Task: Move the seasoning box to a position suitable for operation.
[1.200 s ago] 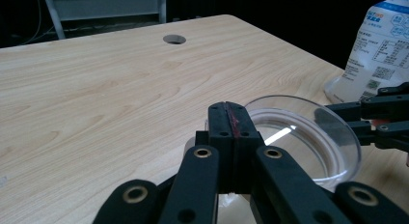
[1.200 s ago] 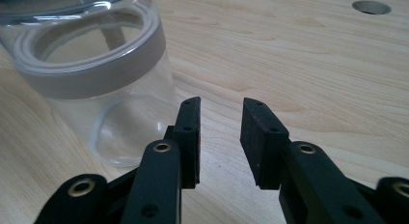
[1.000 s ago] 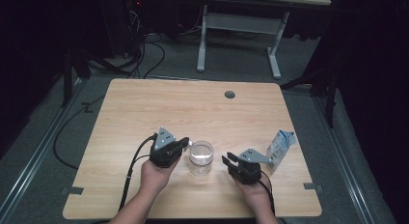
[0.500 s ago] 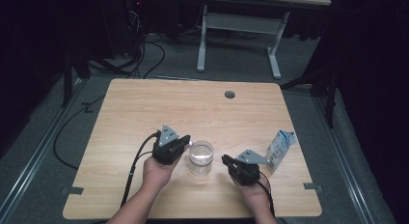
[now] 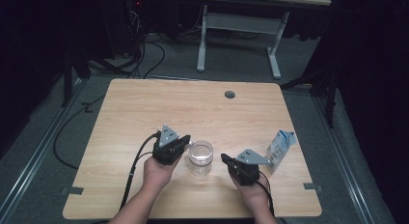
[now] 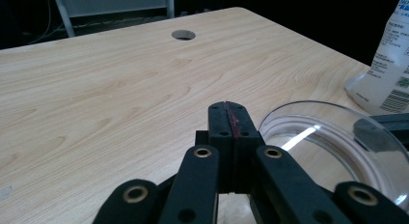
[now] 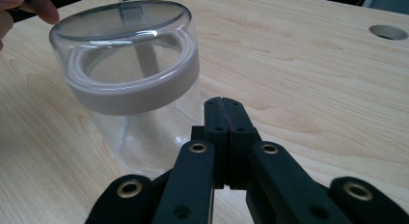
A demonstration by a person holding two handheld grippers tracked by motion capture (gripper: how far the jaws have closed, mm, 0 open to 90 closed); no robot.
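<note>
Clear lidded jar (image 5: 200, 157) between closed tongs, white pouch (image 5: 278, 150) rightward, wooden table (image 5: 144, 108)

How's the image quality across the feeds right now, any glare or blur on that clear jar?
High view: table evenly lit, surroundings dark, jar small but sharp. Left gripper view: a bright glare streak on the jar's lid, near jaw links soft. Right gripper view: jar crisp, lid reflective, no motion blur.
</note>
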